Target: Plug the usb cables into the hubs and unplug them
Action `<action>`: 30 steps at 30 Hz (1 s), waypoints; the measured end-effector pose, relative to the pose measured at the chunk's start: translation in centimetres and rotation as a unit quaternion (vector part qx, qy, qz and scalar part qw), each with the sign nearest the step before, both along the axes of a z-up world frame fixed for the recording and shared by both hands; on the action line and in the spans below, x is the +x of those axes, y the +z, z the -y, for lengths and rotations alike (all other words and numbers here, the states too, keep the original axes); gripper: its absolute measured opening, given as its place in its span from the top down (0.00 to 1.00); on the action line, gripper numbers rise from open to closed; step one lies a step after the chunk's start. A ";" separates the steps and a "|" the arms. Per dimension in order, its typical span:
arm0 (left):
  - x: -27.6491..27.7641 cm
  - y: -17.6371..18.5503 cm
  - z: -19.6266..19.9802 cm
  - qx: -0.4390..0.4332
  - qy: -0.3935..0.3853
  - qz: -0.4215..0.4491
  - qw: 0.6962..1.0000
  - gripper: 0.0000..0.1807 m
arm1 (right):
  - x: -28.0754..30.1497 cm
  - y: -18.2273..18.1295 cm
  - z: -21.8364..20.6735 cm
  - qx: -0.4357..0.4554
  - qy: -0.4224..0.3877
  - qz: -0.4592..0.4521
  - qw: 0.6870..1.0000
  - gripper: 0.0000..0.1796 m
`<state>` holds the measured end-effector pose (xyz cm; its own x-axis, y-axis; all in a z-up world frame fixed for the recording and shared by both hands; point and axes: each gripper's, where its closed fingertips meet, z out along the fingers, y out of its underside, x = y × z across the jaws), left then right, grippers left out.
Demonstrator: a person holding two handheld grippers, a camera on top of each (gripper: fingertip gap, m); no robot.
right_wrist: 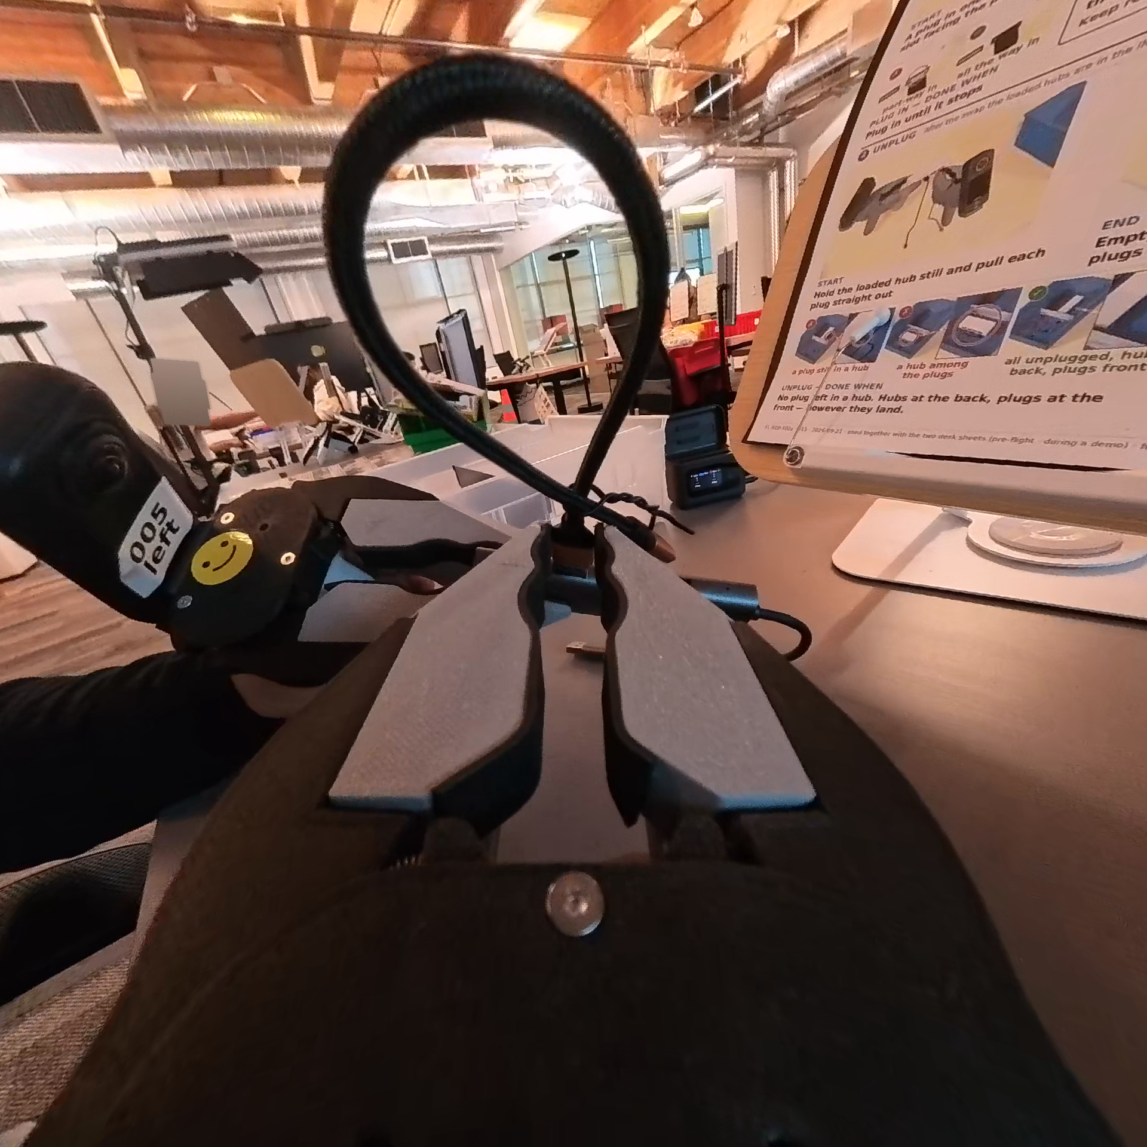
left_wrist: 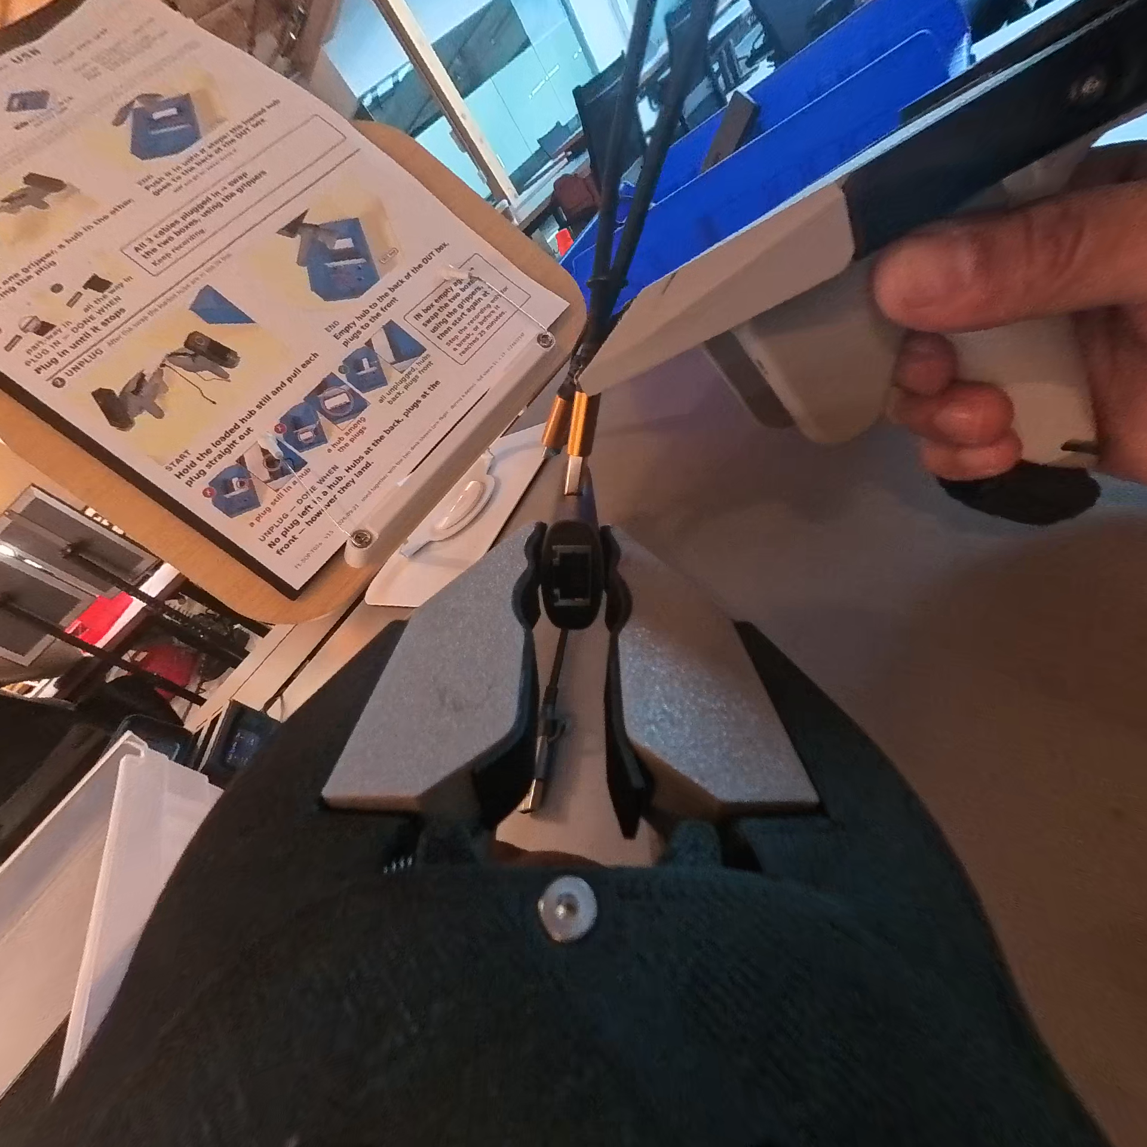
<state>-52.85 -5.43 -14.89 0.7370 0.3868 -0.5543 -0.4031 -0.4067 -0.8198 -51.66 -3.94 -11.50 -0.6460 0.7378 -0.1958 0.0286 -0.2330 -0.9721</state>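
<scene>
In the left wrist view my left gripper (left_wrist: 570, 574) is shut on a small black USB hub (left_wrist: 570, 577), seen end-on with its port facing up. The hub's own short cable and plug (left_wrist: 539, 776) hang between my fingers. My right gripper (left_wrist: 584, 383), held by a hand, comes in from the upper right with an orange-collared USB plug (left_wrist: 577, 434) just above the hub's port; whether they touch I cannot tell. A second orange plug (left_wrist: 554, 428) hangs beside it. In the right wrist view my right gripper (right_wrist: 571, 552) is shut on that plug (right_wrist: 571, 554). Its black braided cable (right_wrist: 490, 155) loops upward. The left gripper (right_wrist: 428, 562) is at the left.
An instruction sheet on a wooden board (left_wrist: 248, 310) (right_wrist: 962, 248) stands on a white base (right_wrist: 918, 558) on the grey table (right_wrist: 931, 714). A clear plastic bin (left_wrist: 93, 869) sits left, a blue bin (left_wrist: 807, 124) behind. A small black device with a screen (right_wrist: 704, 475) stands by the board. Across from one pair of fingers to the other is roughly 4 centimetres.
</scene>
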 end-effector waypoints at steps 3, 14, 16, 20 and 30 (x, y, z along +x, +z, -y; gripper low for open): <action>0.0 0.0 0.0 0.001 0.000 0.002 1.000 0.92 | 0.0 0.0 0.0 -0.001 0.002 0.002 1.000 0.94; -0.1 -0.3 0.1 -0.013 0.003 -0.014 1.000 0.92 | 0.1 -0.4 0.0 -0.004 0.014 0.017 1.000 0.94; 0.0 -0.2 0.1 -0.015 0.003 -0.020 1.000 0.92 | 0.1 -0.4 0.0 -0.003 0.016 0.017 1.000 0.94; 0.2 -0.4 0.1 -0.014 -0.006 -0.010 1.000 0.92 | 0.2 -0.4 0.1 0.009 0.027 0.013 1.000 0.94; 1.1 -0.3 0.1 0.008 -0.059 0.044 0.997 0.93 | 0.8 -0.7 0.3 0.041 0.079 0.003 0.996 0.94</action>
<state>-51.77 -5.51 -15.18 0.8238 0.3025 -0.4794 -0.3728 -0.3480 -0.8602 -50.85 -4.29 -12.21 -0.7537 0.6414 -0.1434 0.0645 -0.1450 -0.9873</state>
